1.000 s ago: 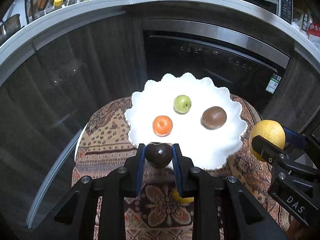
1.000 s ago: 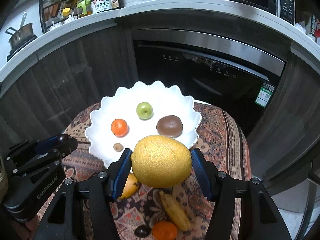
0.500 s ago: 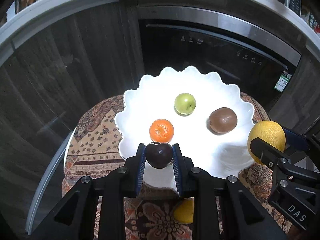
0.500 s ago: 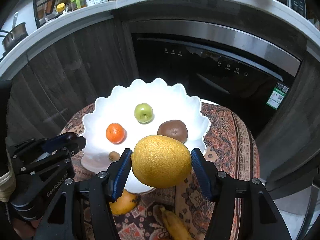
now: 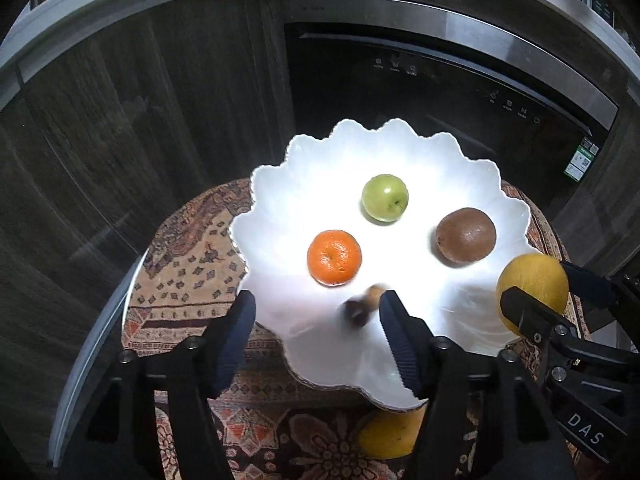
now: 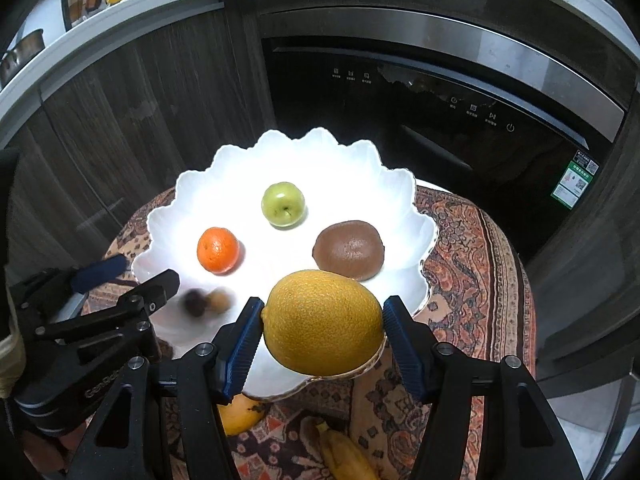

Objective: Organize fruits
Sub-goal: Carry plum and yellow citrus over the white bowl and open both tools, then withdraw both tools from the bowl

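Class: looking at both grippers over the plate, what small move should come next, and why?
Probably lower the right gripper and release the lemon onto the plate: it is held just above the near rim, while the left gripper is opening, its dark fruit already dropped.

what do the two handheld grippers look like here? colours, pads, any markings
Both the left gripper and the right gripper are matte black angular frames with silver screw heads. Each finger carries a blue ribbed pad. White lettering shows on the bodies: "DAS" on the right one, partly hidden "Gen..." on the left. No cables or sleeves are clearly visible.

Black left tool (image 5: 316, 340), blue ribbed pads, silver screws
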A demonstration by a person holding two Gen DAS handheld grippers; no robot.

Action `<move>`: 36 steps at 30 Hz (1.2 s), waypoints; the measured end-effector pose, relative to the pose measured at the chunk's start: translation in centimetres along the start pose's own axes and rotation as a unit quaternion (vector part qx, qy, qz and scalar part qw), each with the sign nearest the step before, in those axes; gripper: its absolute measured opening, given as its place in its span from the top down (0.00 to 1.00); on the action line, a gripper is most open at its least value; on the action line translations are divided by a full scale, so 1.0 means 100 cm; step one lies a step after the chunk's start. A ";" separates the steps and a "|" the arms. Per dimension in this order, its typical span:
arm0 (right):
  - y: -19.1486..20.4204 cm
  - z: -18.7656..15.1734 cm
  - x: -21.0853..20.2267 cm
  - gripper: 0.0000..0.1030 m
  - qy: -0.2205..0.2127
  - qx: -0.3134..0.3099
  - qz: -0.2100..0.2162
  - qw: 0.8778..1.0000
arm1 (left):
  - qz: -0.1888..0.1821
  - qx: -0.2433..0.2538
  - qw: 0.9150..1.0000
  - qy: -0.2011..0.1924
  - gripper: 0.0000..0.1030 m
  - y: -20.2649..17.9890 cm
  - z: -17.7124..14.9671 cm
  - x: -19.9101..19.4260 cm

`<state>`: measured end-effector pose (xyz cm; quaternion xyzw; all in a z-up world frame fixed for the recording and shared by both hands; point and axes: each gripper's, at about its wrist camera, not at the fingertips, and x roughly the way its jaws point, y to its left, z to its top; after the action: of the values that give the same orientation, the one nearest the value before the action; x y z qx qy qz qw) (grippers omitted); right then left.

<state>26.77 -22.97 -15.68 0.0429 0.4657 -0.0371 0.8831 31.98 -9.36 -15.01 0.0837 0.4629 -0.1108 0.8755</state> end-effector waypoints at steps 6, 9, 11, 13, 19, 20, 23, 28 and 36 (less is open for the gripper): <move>0.001 0.004 -0.015 0.19 -0.028 -0.005 -0.028 0.999 | 0.010 -0.010 1.000 -0.003 0.24 0.005 -0.001 -0.009; 0.000 0.005 -0.023 0.15 -0.034 -0.003 -0.035 0.999 | 0.015 -0.012 1.000 -0.013 0.15 0.006 -0.002 -0.018; -0.001 0.005 -0.027 0.15 -0.036 0.001 -0.038 0.999 | 0.018 -0.015 1.000 -0.017 0.11 0.007 -0.002 -0.026; -0.002 0.005 -0.033 0.15 -0.037 0.004 -0.041 0.998 | 0.022 -0.017 0.999 -0.021 0.06 0.008 -0.002 -0.033; -0.004 0.000 -0.056 0.13 -0.051 0.007 -0.050 0.997 | 0.025 -0.015 0.999 -0.036 0.05 0.007 -0.007 -0.058; -0.004 -0.001 -0.060 0.13 -0.054 0.007 -0.052 0.997 | 0.024 -0.014 0.999 -0.039 0.05 0.007 -0.009 -0.063; -0.005 -0.005 -0.074 0.12 -0.062 0.008 -0.056 0.996 | 0.024 -0.012 0.999 -0.047 0.05 0.005 -0.012 -0.076; -0.005 -0.014 -0.095 0.12 -0.073 0.009 -0.061 0.995 | 0.022 -0.010 0.998 -0.057 0.05 0.000 -0.020 -0.094; -0.013 -0.031 -0.119 0.12 -0.084 0.016 -0.070 0.994 | 0.018 -0.001 0.998 -0.064 0.05 -0.013 -0.035 -0.116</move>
<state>17.42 -23.64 -7.68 0.0208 0.3915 -0.1091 0.9135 22.57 -8.40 -7.41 0.0838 0.4045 -0.0995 0.9052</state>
